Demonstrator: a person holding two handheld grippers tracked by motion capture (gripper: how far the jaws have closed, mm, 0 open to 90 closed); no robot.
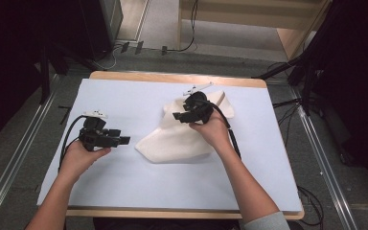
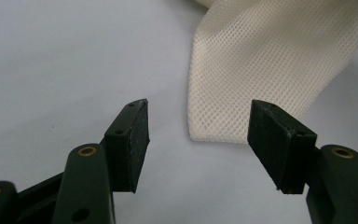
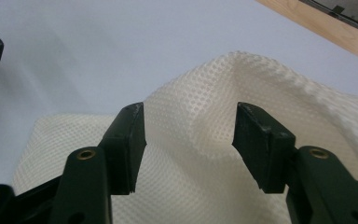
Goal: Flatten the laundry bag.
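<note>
A white mesh cloth lies crumpled on the pale sheet that covers the table, right of centre. My right gripper hovers over the cloth's upper part, pointing left. In the right gripper view its jaws stand open, and a raised fold of the mesh bulges just beyond them, untouched by the pads. My left gripper rests low at the left, aimed at the cloth's near left corner. Its jaws are open, with the corner of the mesh lying flat just ahead of the tips.
The table's wooden rim shows at the far and near sides. Cables run over the floor behind the table, below a wooden piece of furniture. Metal rails line both sides.
</note>
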